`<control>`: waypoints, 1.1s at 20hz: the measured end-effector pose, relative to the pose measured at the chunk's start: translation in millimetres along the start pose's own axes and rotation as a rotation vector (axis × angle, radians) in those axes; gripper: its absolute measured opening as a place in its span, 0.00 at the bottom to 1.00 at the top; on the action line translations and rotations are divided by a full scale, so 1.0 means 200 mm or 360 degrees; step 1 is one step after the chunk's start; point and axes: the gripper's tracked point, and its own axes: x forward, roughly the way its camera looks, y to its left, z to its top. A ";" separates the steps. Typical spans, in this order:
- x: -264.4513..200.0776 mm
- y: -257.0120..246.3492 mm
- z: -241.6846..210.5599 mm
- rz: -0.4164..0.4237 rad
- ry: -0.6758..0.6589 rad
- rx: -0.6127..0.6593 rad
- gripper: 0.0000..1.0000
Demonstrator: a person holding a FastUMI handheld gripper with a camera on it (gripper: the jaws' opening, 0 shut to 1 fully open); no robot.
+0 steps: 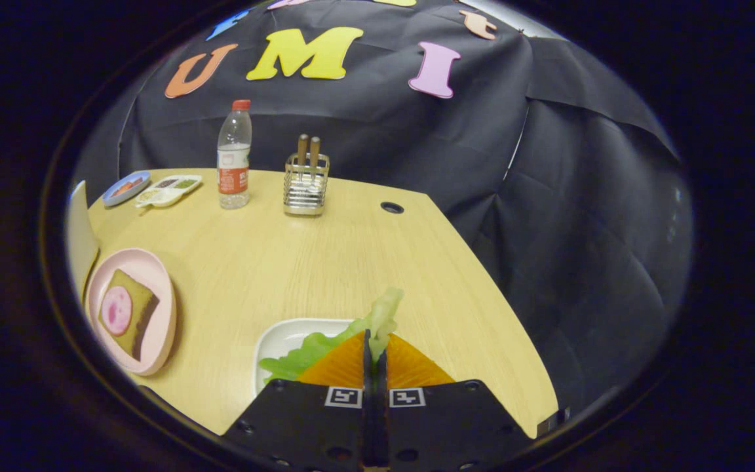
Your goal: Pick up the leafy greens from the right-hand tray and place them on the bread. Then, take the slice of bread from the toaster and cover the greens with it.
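Your gripper [375,351] is closed, with both fingers pressed together on the leafy greens [384,314]. One pale green stalk end stands up from between the fingertips, pointing toward 12 o'clock. The rest of the leaf hangs down and away toward 8 o'clock, over the white tray [282,341].

The white tray sits directly under and just ahead of your fingers, on the wooden table [325,262]. Its visible corner extends toward 9 o'clock from the fingertips. You cannot tell from this view whether the trailing leaf touches the tray surface or hangs just above it.

The pink plate [154,275] lies at 9 o'clock from your fingers, well apart from the white tray. On it rests the bread [138,308], lying flat, with a round pink slice [116,310] on top of it. A pale object [79,236] stands just beyond the pink plate at the table's far left edge; it is cut off and you cannot identify it.

Beyond your fingers, at 11 o'clock, find the following items near the back edge of the table:
- a metal utensil rack [306,185] holding two wooden handles;
- a water bottle [234,157] with a red cap, standing upright just beside the rack;
- a divided white dish [169,190] and a small blue plate [126,187], farther toward 10 o'clock.

A round cable hole [392,208] is set in the tabletop at 12 o'clock.
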 end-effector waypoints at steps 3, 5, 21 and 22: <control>-0.14 0.01 0.09 -0.0002 -0.0074 -0.0007 0.00; -0.24 0.03 0.14 0.0006 -0.0118 -0.0019 0.00; -0.74 1.00 0.34 0.0373 -0.0315 -0.0158 0.00; -0.74 1.09 0.34 0.0417 -0.0314 -0.0157 0.00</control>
